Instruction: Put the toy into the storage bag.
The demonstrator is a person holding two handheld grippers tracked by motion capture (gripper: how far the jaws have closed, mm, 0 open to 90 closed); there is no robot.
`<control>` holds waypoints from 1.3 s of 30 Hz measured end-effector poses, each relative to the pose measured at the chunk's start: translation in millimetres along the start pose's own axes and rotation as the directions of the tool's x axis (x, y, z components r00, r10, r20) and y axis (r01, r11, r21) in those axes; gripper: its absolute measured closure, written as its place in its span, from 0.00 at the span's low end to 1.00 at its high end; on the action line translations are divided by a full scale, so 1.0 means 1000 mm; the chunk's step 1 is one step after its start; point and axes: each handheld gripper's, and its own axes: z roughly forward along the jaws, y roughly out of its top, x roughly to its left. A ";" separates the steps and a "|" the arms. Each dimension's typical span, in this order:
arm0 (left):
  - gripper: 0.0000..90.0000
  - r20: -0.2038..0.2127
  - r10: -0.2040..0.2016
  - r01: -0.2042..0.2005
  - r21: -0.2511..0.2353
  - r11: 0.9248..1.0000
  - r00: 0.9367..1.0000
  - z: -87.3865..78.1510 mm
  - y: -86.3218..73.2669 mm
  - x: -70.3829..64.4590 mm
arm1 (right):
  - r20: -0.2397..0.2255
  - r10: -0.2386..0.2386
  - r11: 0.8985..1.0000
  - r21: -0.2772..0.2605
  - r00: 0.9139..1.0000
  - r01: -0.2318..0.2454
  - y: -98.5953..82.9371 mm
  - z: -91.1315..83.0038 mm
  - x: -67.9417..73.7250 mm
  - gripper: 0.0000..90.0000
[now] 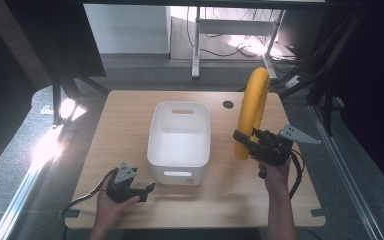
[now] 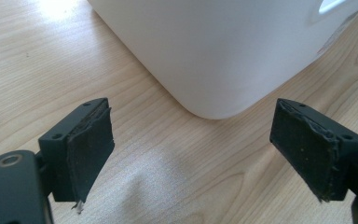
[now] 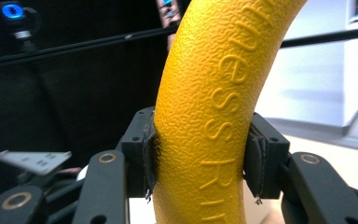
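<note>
Your left gripper (image 1: 149, 188) rests low on the pale wood-grain table (image 1: 130, 120), jaws spread wide and empty, just beside the near corner of the white rectangular plastic bin (image 1: 180, 134); swing it carelessly and you will likely nudge that bin.

Your right gripper (image 1: 244, 140) pinches the yellow textured foam ring (image 1: 252, 107), held upright above the table, right of the bin. The grip sits near one end, so the ring may pivot or slip.

Dark frame rails, grey floor, cables beyond.

yellow pebbled ring (image 1: 252, 110), white bin (image 1: 180, 142), black fingers (image 2: 91, 144)
</note>
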 end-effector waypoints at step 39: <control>0.15 0.004 0.003 -0.003 0.006 1.000 1.000 0.001 0.000 -0.001 | 0.149 -0.093 0.977 -0.177 0.984 0.119 -0.007 0.034 0.053 0.57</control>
